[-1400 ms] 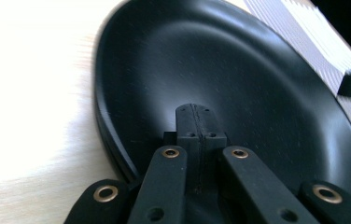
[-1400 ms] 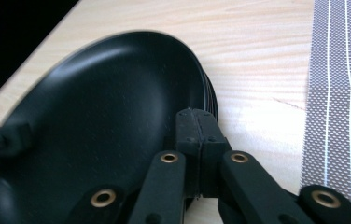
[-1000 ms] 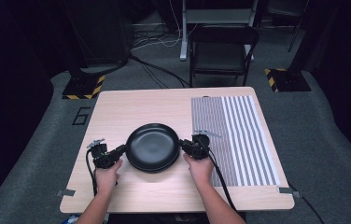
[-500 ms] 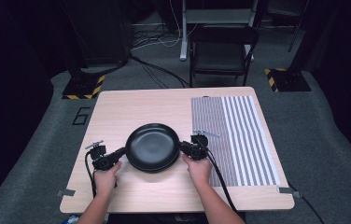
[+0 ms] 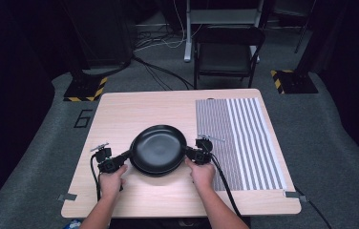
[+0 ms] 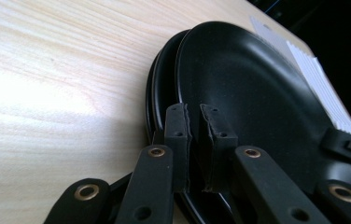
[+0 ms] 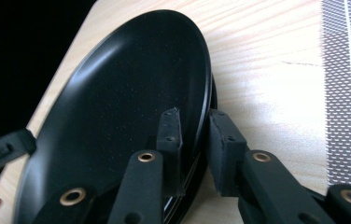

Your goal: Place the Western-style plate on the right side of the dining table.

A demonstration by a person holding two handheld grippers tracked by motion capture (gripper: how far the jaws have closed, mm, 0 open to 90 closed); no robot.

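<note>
While both my left hand-held gripper [image 6: 193, 122] and right hand-held gripper [image 7: 196, 128] have just closed on the top round black plate's [image 5: 158, 148] rim, lifting off the black plate under it [image 6: 157, 79] remains.

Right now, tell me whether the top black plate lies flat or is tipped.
Tipped slightly: in the left gripper view the top plate sits askew, lifted off the lower plate, which rests on the table.

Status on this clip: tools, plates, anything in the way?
Left tool shut on top plate rim. Right tool has just been closing, gripping opposite rim. Second plate underneath. Striped mat alongside, nothing blocking.
</note>
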